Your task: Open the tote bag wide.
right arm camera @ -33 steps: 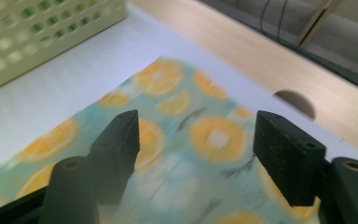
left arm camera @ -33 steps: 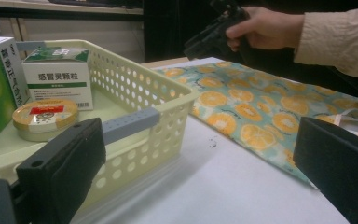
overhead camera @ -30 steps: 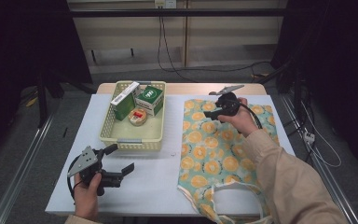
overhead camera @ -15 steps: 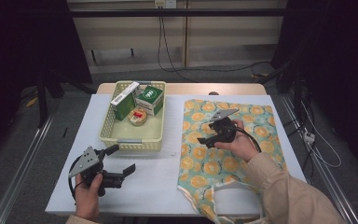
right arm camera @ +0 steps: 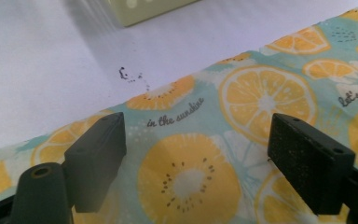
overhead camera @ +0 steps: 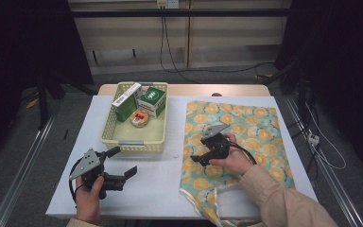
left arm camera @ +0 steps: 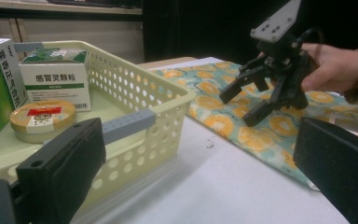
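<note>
A white table [overhead camera: 170, 189] stood on grey floor [overhead camera: 19, 156]; beyond it, a pale wall [overhead camera: 123, 38] with dangling cables [overhead camera: 163, 42].

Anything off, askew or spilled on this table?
Mostly tidy. The orange-print cloth lies slightly askew, its near corner folded over by the table edge. A small dark smudge marks the white table beside the cloth. The items in the basket look in order.
</note>
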Demonstrator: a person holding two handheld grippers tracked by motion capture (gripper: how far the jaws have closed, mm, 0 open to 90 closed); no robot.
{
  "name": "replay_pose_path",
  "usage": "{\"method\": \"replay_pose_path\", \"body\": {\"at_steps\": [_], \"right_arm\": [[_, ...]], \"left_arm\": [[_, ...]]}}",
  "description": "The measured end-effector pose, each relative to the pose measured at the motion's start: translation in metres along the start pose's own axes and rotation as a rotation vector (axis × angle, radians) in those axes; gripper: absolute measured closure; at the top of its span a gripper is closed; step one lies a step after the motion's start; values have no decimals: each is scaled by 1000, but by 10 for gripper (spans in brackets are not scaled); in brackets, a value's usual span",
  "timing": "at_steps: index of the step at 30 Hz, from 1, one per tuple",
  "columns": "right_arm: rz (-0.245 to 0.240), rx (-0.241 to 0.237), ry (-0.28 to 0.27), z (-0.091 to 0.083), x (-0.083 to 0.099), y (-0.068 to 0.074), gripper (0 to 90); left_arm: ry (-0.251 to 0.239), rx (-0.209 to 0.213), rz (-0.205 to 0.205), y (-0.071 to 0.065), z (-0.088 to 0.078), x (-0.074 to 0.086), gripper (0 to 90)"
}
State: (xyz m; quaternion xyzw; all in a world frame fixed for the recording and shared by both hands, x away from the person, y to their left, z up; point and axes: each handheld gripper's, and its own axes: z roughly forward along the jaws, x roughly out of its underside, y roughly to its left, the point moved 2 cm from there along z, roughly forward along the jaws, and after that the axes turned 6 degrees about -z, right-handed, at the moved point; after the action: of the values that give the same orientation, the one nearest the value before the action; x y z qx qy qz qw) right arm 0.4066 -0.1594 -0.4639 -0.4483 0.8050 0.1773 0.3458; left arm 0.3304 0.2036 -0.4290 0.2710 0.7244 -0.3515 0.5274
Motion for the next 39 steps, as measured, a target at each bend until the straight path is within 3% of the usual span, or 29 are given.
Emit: {"method": "replay_pose_path", "body": {"at_steps": [5,10,14,16,19,23,28,32,34,36,39], "right_arm": [[8,-20,-17,9,2,3,226],[-6,-67,-37,15,-10,26,213],[-26,-99,-19,26,-10,42,166],[-68,-72,-15,28,-9,47,167],[-66,-67,-11,27,-9,48,206],[-78,-68,-4,26,-9,46,310],[-63,-72,-4,20,-8,32,633],[-76,-66,25,21,-12,28,738],[-78,-81,28,20,-12,27,879],[-41,-95,20,21,-11,24,891],[-37,-98,29,21,-13,23,900]], "left_arm": [[-4,-4,2,2,-2,0,21],[-2,-3,1,1,-1,0,21],[-3,0,2,1,-1,0,21],[-2,1,2,1,-1,0,21],[-2,1,2,1,-1,0,21],[3,-2,7,0,-1,0,21],[7,-2,3,0,-1,1,21],[3,-6,-4,0,-2,1,21],[3,-5,6,0,-2,1,21],[3,-4,9,0,-2,1,21],[7,-3,2,0,-1,1,21]]}}
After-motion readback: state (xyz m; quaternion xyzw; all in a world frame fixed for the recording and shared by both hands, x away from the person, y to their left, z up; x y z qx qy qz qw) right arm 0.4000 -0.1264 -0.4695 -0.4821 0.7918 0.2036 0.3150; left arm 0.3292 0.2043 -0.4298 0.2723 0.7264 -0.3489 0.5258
